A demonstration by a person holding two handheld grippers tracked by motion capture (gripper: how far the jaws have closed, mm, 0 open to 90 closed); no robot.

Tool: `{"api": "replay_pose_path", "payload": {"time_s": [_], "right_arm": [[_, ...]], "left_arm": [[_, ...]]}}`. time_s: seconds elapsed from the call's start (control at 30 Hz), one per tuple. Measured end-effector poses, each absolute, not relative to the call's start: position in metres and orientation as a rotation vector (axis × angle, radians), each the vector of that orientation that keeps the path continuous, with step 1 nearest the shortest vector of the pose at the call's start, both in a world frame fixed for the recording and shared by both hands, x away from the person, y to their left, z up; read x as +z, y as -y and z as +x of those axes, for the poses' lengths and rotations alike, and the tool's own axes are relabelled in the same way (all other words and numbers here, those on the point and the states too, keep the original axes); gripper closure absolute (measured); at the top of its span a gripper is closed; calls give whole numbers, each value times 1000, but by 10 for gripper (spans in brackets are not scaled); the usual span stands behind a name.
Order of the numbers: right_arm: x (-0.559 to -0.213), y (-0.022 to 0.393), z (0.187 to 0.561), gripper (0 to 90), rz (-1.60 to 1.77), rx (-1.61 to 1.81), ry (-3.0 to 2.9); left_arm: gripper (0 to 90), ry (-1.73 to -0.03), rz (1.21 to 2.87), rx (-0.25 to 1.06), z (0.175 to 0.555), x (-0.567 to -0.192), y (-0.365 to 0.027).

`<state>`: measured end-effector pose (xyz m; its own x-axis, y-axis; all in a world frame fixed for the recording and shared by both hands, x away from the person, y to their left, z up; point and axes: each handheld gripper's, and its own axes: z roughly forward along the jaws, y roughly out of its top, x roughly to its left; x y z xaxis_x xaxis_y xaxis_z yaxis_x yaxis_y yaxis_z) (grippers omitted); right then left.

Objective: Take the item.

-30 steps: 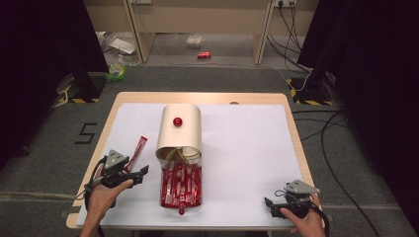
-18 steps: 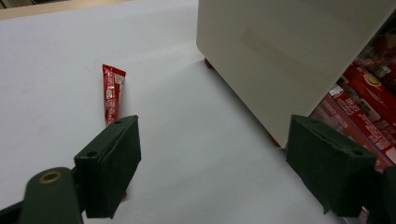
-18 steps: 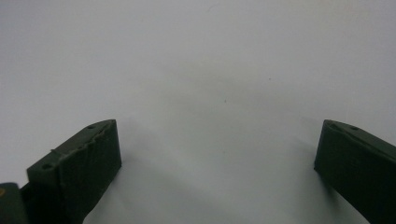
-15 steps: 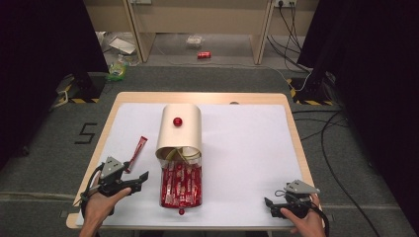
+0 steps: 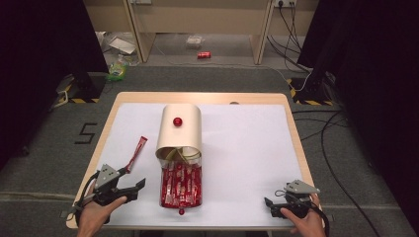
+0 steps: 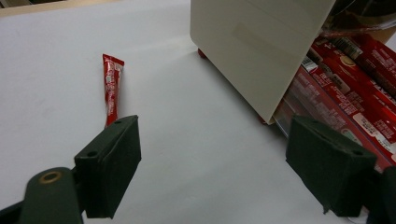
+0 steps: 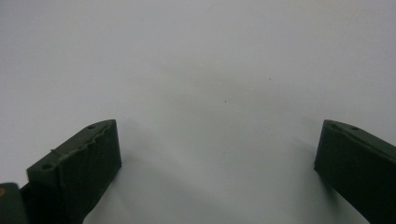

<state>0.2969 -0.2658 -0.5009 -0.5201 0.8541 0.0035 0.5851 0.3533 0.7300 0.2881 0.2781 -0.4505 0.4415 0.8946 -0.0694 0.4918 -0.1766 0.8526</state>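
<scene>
Sachet [image 5: 136, 153], red, single: high view. Lies flat on the white sheet [image 5: 242, 148], just left of the cream box [image 5: 181, 129], slanted with its top end nearer the box. Left gripper [image 5: 137, 187] sits near the table's front edge, below the sachet and left of the clear tray [image 5: 180, 185] of red packets that pokes out of the box mouth. Against the earlier frames this gripper has drawn back toward the front edge; earlier its body was just beside the sachet's lower end, now a gap of sheet lies between. Sachet, box and tray have not shifted. Jaws spread, nothing between them. Right gripper [image 5: 268, 203] at the front right corner, well apart from the box, unmoved.

Left gripper view. Sachet [image 6: 111, 88] lies ahead of the left jaw, its near end just past that jaw's tip, outside the gap. Box [image 6: 257, 46] stands ahead to the right, tray packets [image 6: 345, 84] under its overhang beside the right jaw. Jaws wide apart over bare sheet, released.

Right gripper view. Jaws stand wide apart over plain white sheet [image 7: 210, 84], released, gripping nothing.
</scene>
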Motion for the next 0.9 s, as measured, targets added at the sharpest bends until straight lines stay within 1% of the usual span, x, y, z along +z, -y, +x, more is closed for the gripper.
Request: {"api": "replay_pose_path", "payload": {"time_s": [0.9], "right_arm": [[-501, 266, 297, 8, 1254, 975, -2244]], "left_arm": [[178, -1145, 1813, 581, 258, -459, -271]]}}
